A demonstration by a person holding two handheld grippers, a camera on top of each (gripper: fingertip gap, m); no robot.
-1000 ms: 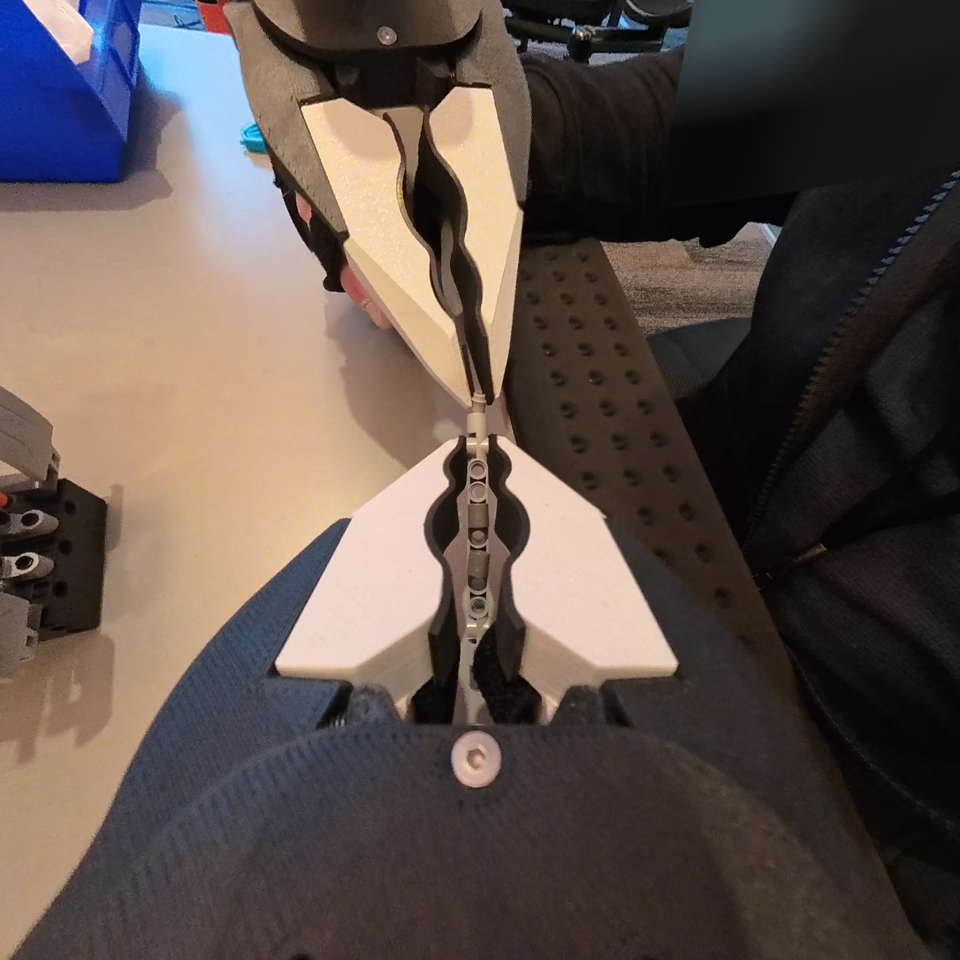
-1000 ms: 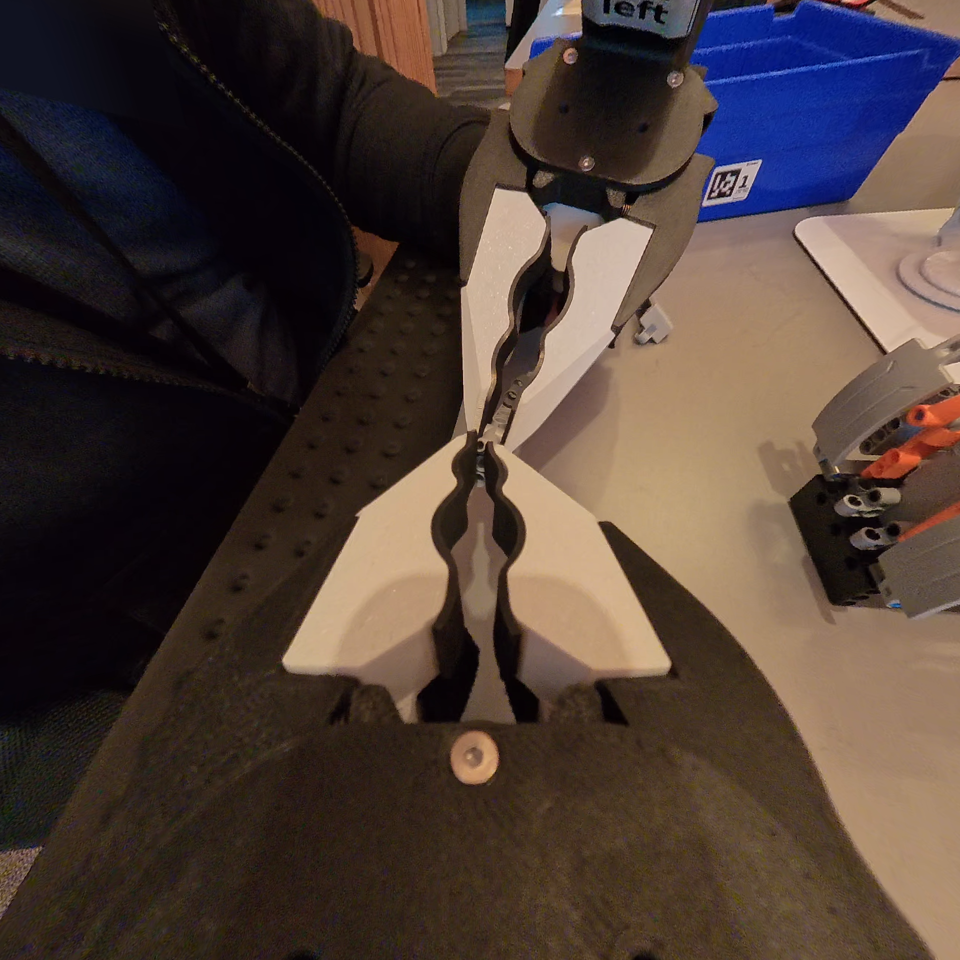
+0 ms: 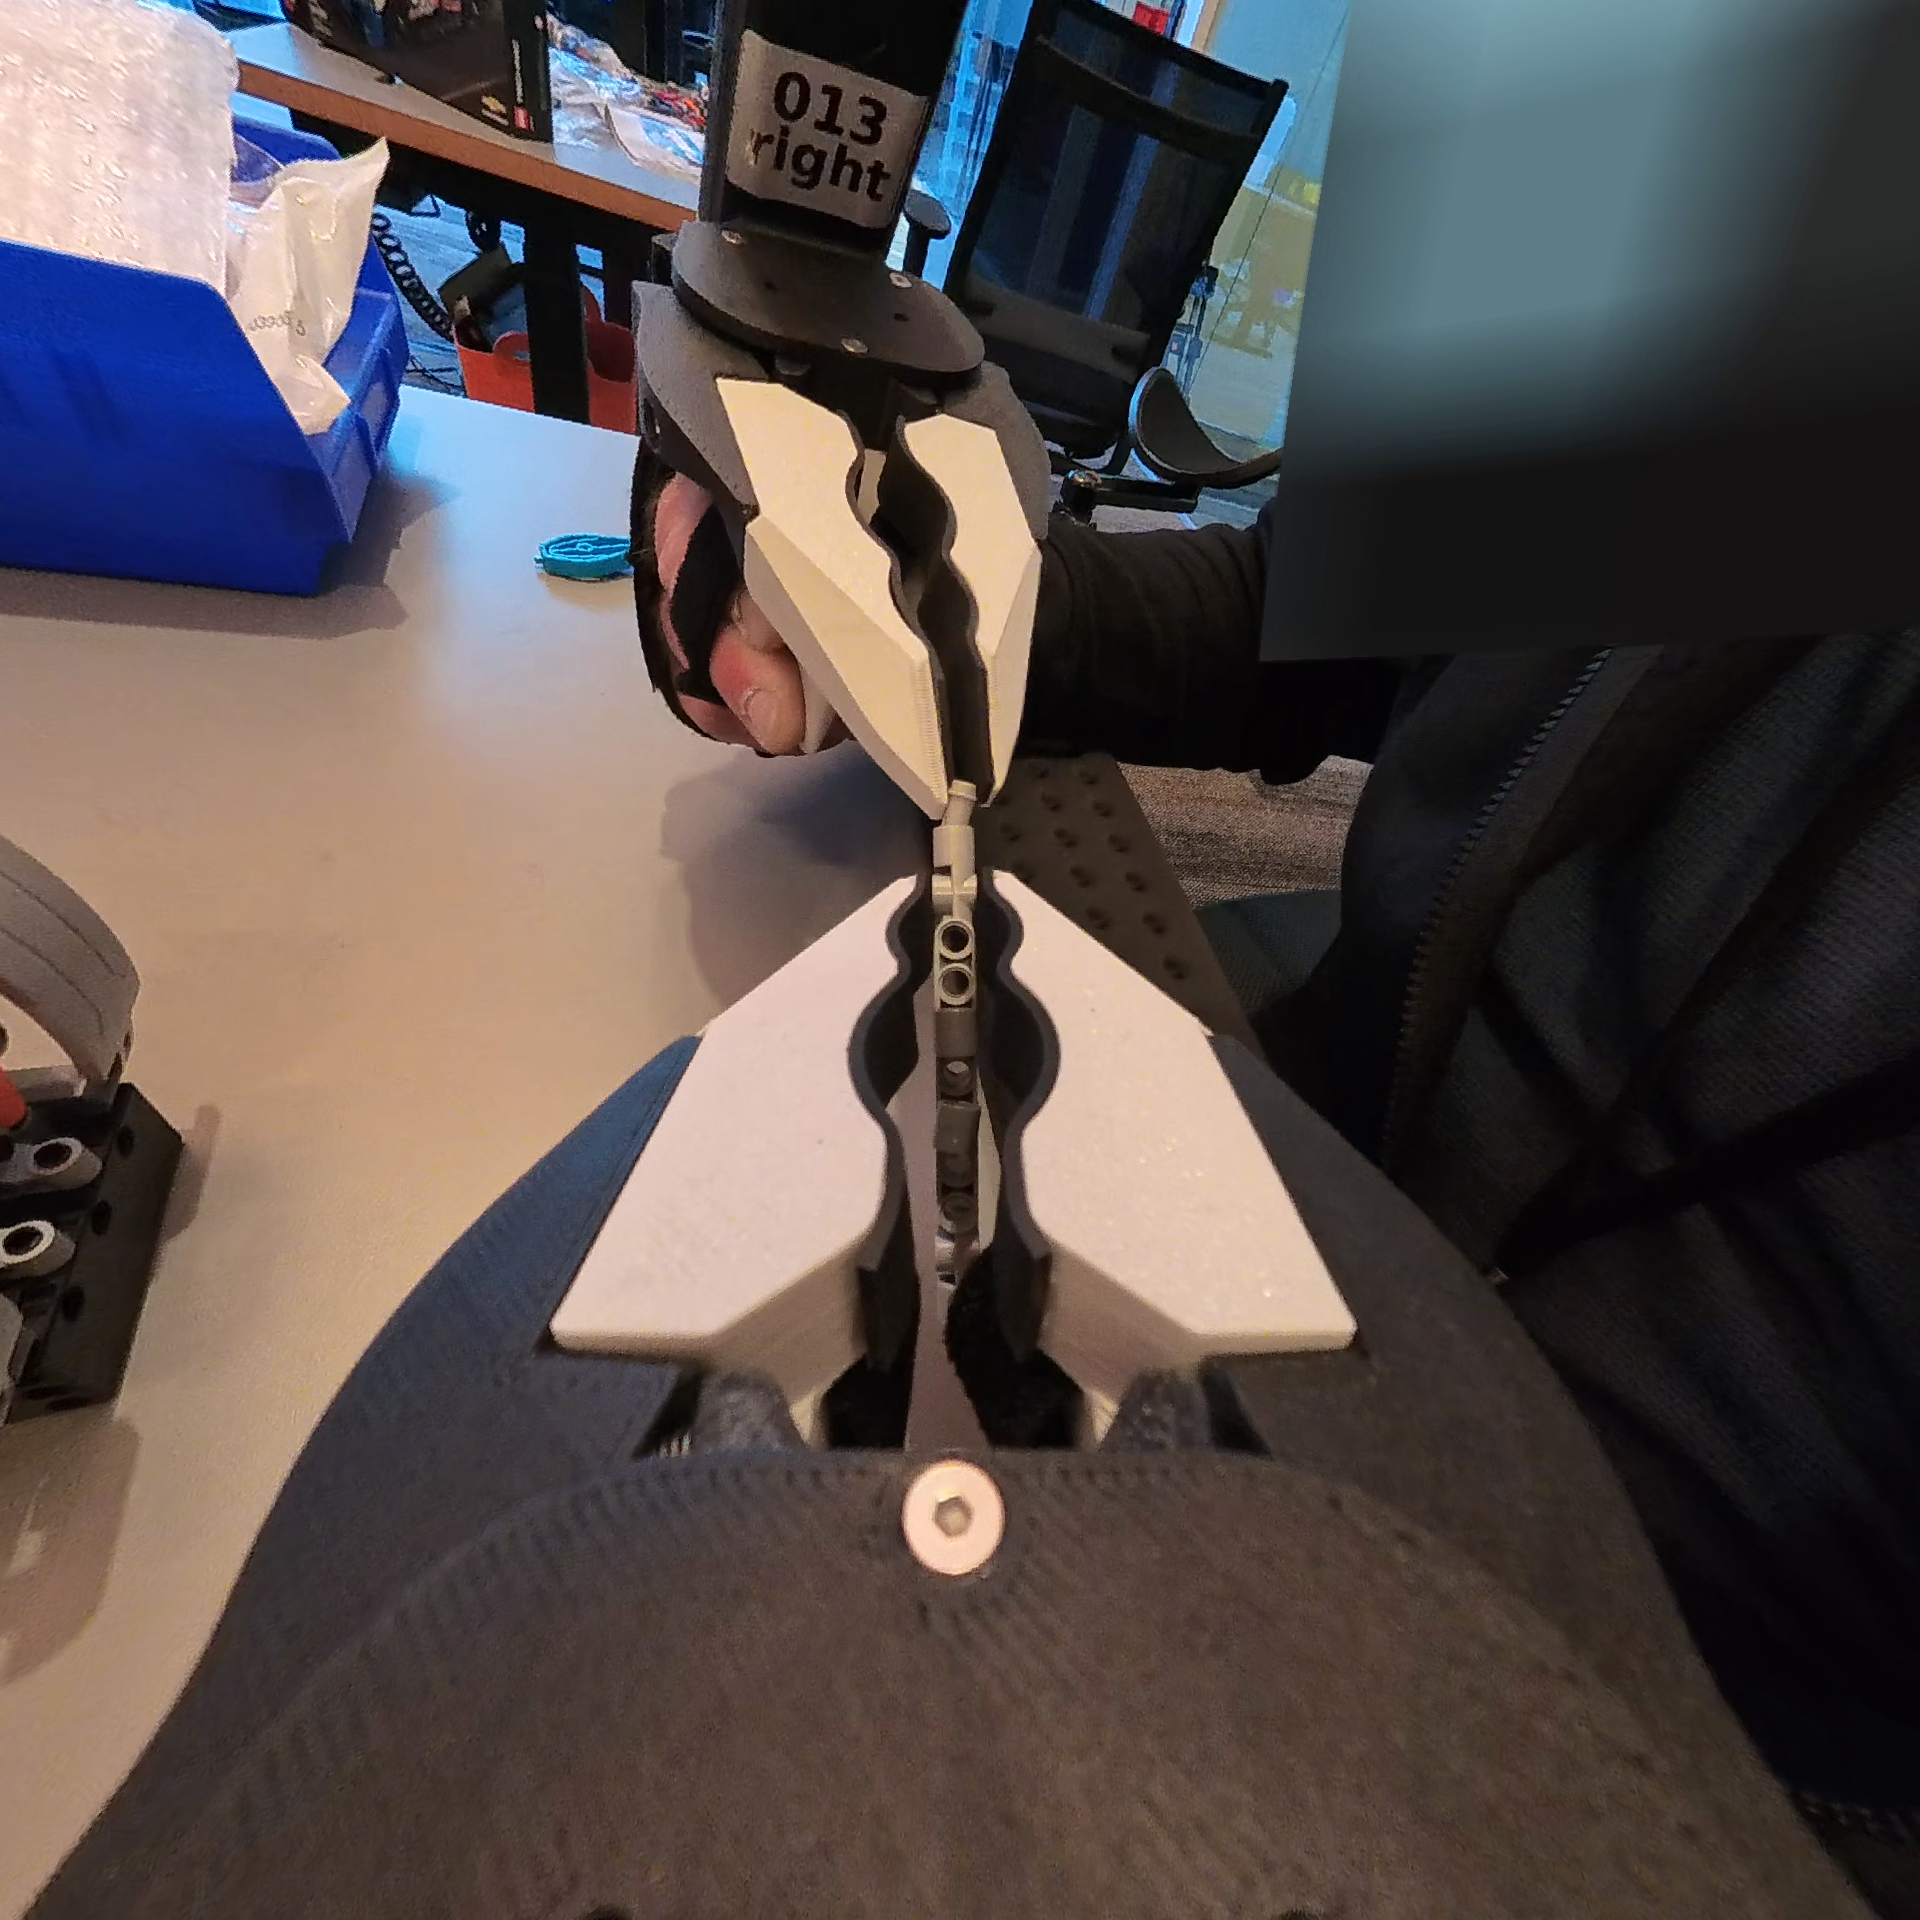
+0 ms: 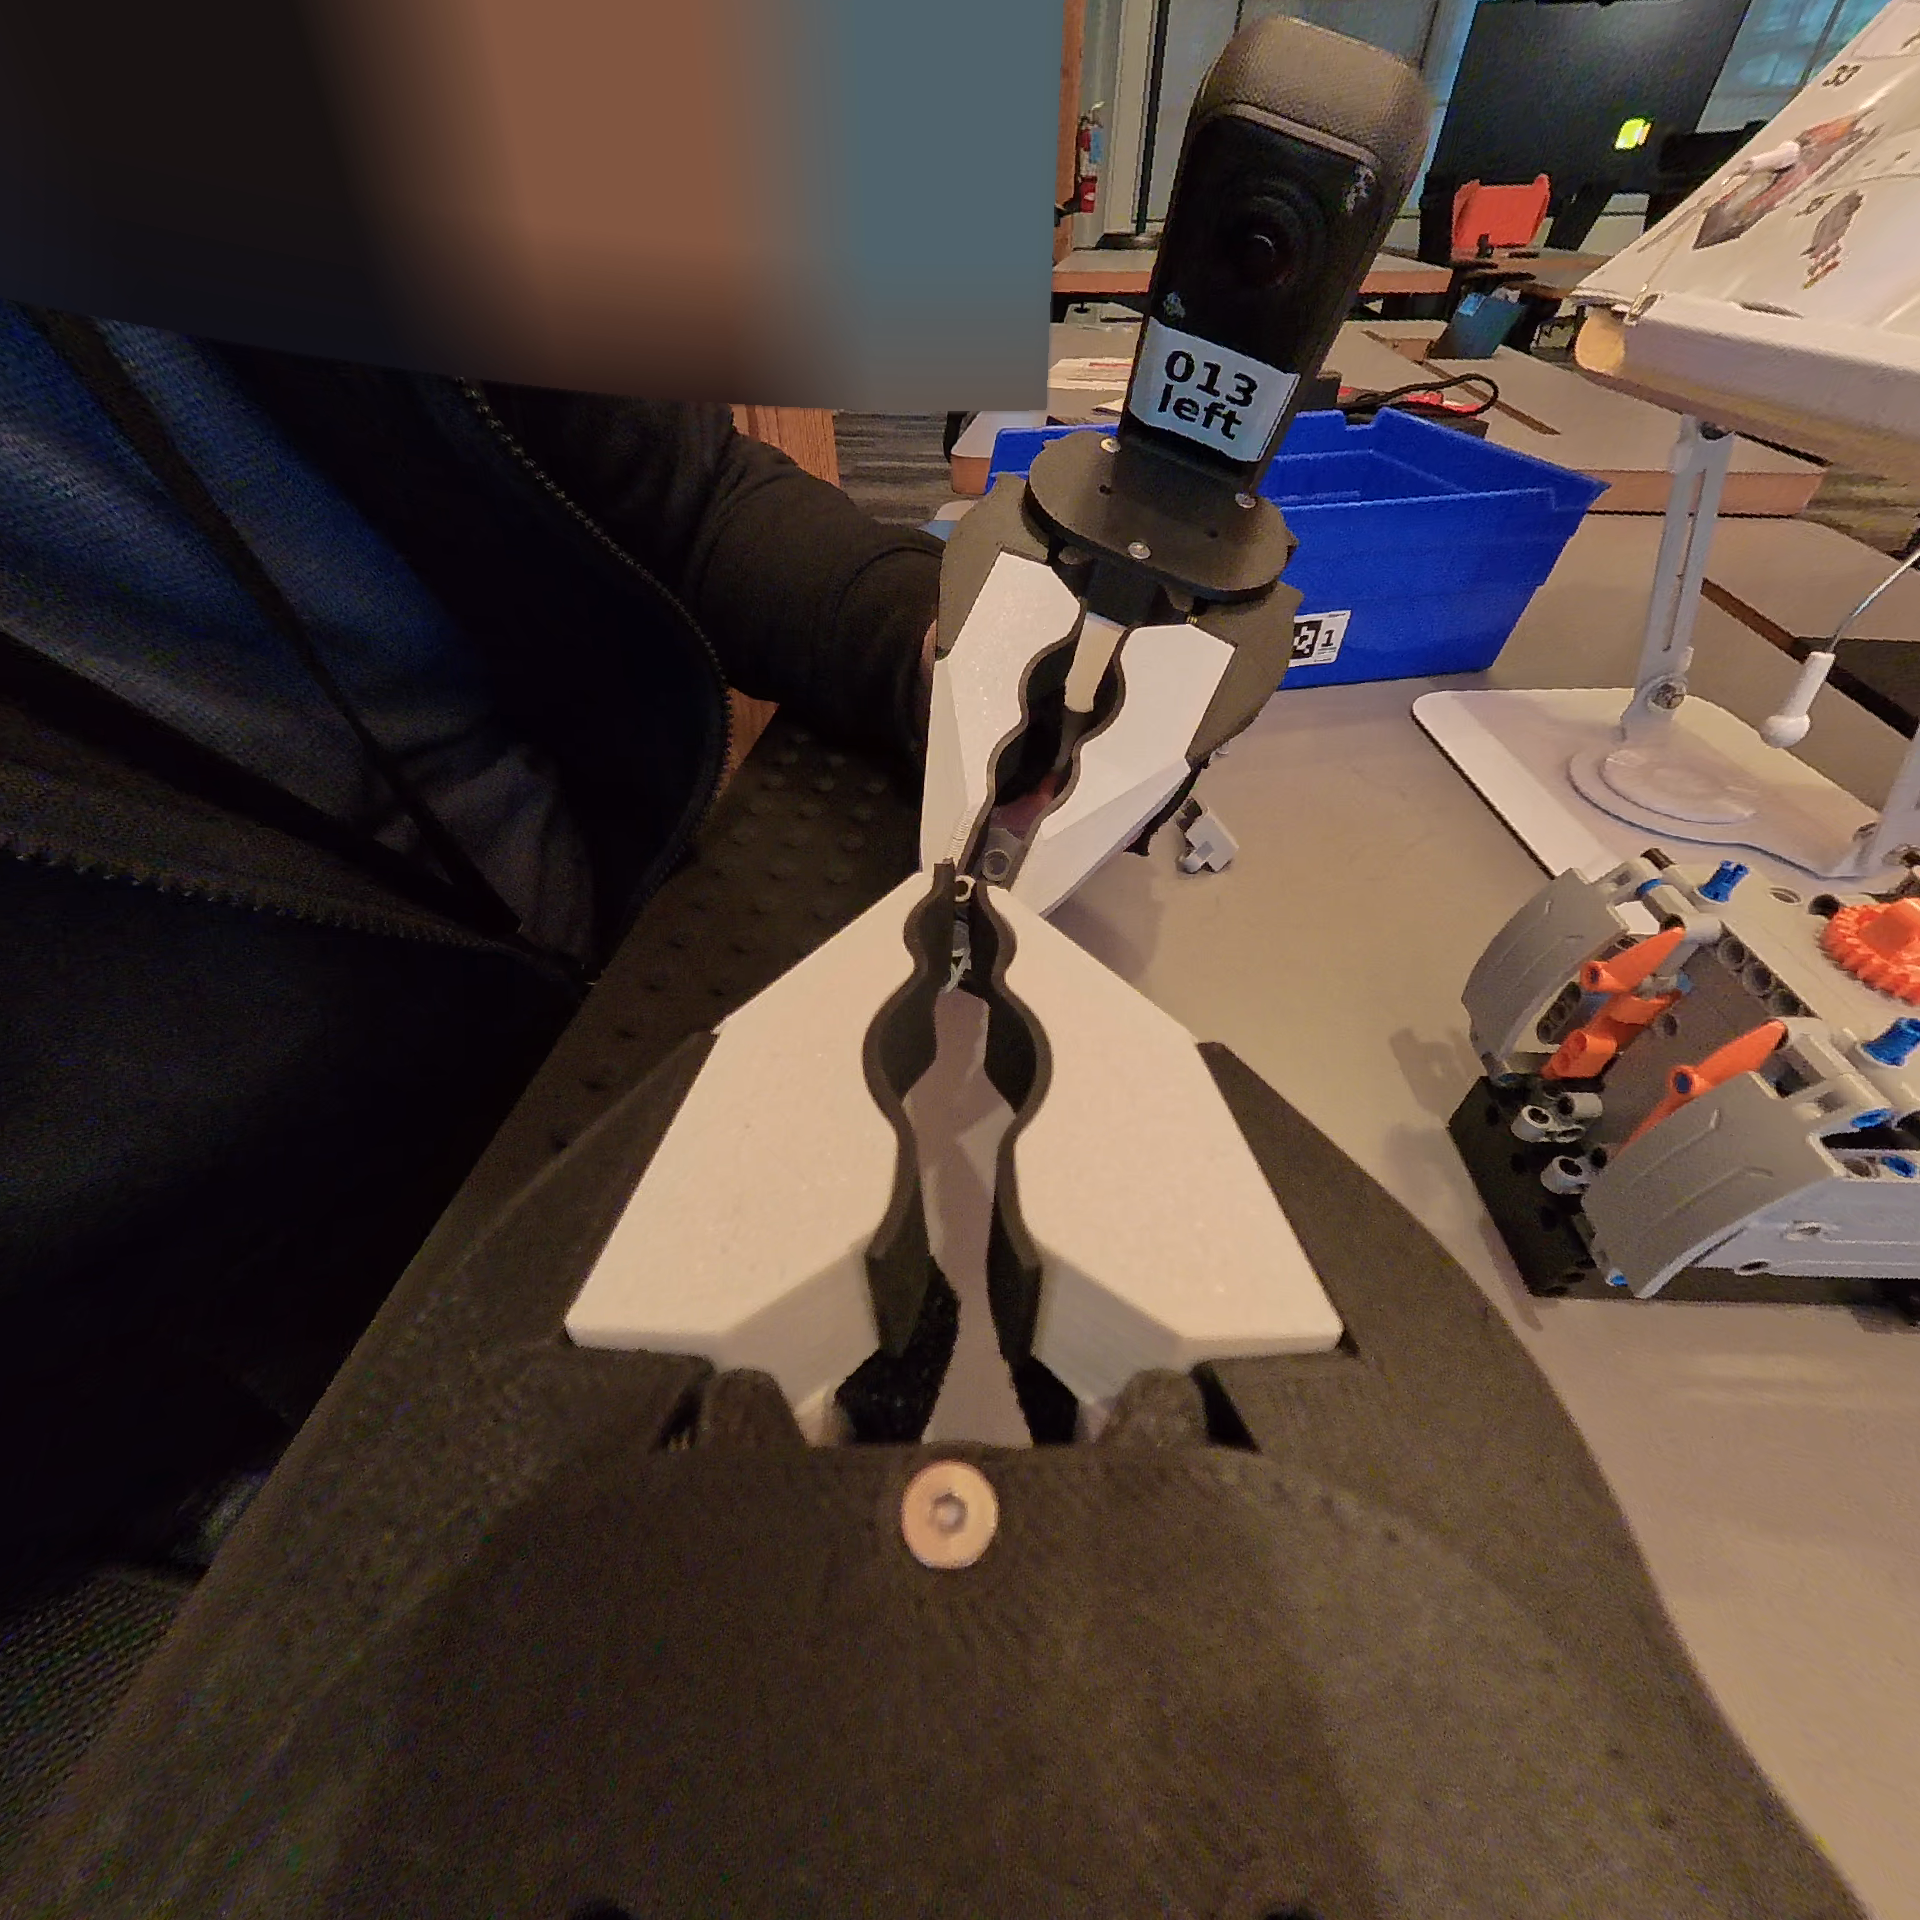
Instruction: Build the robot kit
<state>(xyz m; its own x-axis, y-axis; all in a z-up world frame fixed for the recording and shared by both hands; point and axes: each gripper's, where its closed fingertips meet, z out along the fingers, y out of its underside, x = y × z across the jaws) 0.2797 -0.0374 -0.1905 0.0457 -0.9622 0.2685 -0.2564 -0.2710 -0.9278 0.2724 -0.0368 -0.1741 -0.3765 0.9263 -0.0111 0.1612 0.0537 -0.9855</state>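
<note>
The left gripper (image 3: 954, 914), with white wedge-shaped fingers on a dark blue body, has its jaws drawn narrow around a long light-grey plastic building beam with a row of round holes (image 3: 956, 997). The beam lies lengthwise in the slot between the fingers, so only its far end sticks out past the tips, held steady and pointing away. The right gripper (image 3: 961, 774), white-fingered on a black body, comes in from the far side with its tips angled down, jaws pinched nearly closed on a small light-grey plastic pin or connector (image 3: 958, 821) that meets the beam's exposed end. Tip-to-tip like this, each piece is braced against the other, above the near edge of the pale grey tabletop (image 3: 312, 831) and a black perforated mat (image 3: 1101, 873) at the right. In the right wrist view the small piece sits at the very tips of the right gripper (image 4: 961, 899), facing the left gripper (image 4: 982, 852); whether the two pieces are fully joined I cannot tell.

A partly built grey, black and orange brick model (image 4: 1704, 1132) stands well apart, and a blue plastic bin (image 3: 177, 416) sits far left.

Against the earlier frames, both grippers are tilted upward, showing more of the room beyond, and the connector stands slightly more exposed between the tips; both grips are unchanged.
</note>
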